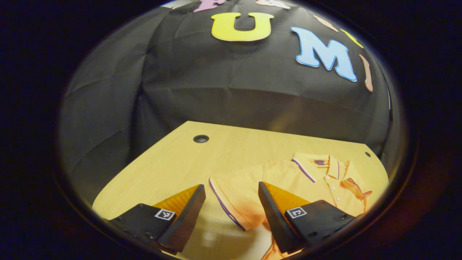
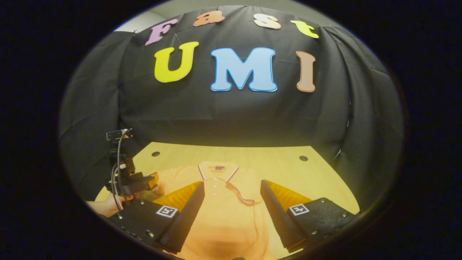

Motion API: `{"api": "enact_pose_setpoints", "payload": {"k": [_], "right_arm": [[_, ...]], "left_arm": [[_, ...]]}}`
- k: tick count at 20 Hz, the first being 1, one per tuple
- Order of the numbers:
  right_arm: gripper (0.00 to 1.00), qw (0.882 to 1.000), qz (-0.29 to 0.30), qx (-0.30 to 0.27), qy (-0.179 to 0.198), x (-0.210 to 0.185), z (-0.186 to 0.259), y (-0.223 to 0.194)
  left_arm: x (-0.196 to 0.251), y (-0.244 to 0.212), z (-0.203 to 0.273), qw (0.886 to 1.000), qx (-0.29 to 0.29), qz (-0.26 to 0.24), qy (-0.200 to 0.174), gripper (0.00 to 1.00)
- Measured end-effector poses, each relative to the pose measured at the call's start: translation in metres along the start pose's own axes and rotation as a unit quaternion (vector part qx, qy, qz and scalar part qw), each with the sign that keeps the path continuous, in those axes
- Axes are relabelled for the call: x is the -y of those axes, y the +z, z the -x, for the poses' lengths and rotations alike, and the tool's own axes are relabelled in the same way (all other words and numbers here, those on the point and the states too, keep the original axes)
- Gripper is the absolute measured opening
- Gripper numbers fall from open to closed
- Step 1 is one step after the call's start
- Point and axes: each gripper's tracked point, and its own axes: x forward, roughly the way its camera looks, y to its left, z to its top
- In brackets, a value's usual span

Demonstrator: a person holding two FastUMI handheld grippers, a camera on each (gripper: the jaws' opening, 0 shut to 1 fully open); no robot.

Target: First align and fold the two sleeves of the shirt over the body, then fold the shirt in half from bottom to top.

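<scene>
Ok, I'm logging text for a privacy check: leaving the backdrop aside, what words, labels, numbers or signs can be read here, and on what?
Neck label inside the collar of the shirt: a dark patch, too small and blurred to read.
Left tags on the left gripper: square black-and-white code patterns, no words.
Right tags on the right gripper: likewise patterns, no words.
Nothing else legible.
</scene>
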Motion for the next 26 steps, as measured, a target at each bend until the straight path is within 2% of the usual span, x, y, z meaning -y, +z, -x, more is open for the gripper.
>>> {"api": "enact_pose_setpoints", "payload": {"k": [2, 8, 12, 13, 15, 17, 20, 21, 22, 23, 26], "right_arm": [[0.93, 1.000, 0.001, -0.007, -0.002, 0.000, 0.005, -0.006], [0.96, 1.000, -0.009, -0.028, 0.002, 0.000, 0.012, -0.021], [0.96, 0.999, -0.011, -0.036, 0.000, 0.005, 0.016, -0.027], [0.93, 0.999, -0.015, -0.038, 0.000, 0.006, 0.016, -0.028], [0.96, 0.999, -0.019, -0.041, 0.000, 0.008, 0.017, -0.030], [0.96, 0.999, -0.020, -0.042, 0.002, 0.007, 0.016, -0.032], [0.96, 0.999, -0.021, -0.045, 0.010, 0.004, 0.014, -0.034], [0.96, 0.999, -0.021, -0.047, 0.013, 0.003, 0.013, -0.035], [0.96, 0.999, -0.021, -0.047, 0.015, 0.003, 0.013, -0.035], [0.96, 0.999, -0.020, -0.047, 0.014, 0.004, 0.014, -0.036], [0.96, 0.999, -0.023, -0.047, 0.009, 0.011, 0.015, -0.037]], "left_arm": [[-0.001, -0.009, -0.015, 1.000, -0.018, 0.002, 0.000, 0.96], [-0.004, -0.032, -0.045, 0.998, -0.057, -0.005, 0.009, 0.95], [-0.004, -0.035, -0.054, 0.997, -0.063, -0.032, 0.022, 0.94], [-0.002, -0.035, -0.054, 0.997, -0.063, -0.033, 0.022, 0.94], [-0.001, -0.036, -0.055, 0.997, -0.063, -0.033, 0.024, 0.96], [0.003, -0.036, -0.056, 0.997, -0.063, -0.034, 0.019, 0.94], [0.013, -0.037, -0.057, 0.997, -0.067, -0.039, 0.010, 0.71], [0.015, -0.037, -0.058, 0.997, -0.067, -0.040, 0.008, 0.55], [0.016, -0.036, -0.059, 0.997, -0.065, -0.042, 0.009, 0.47], [0.018, -0.037, -0.059, 0.997, -0.066, -0.044, 0.009, 0.27], [0.020, -0.037, -0.061, 0.996, -0.068, -0.057, 0.008, 0.10]]}}
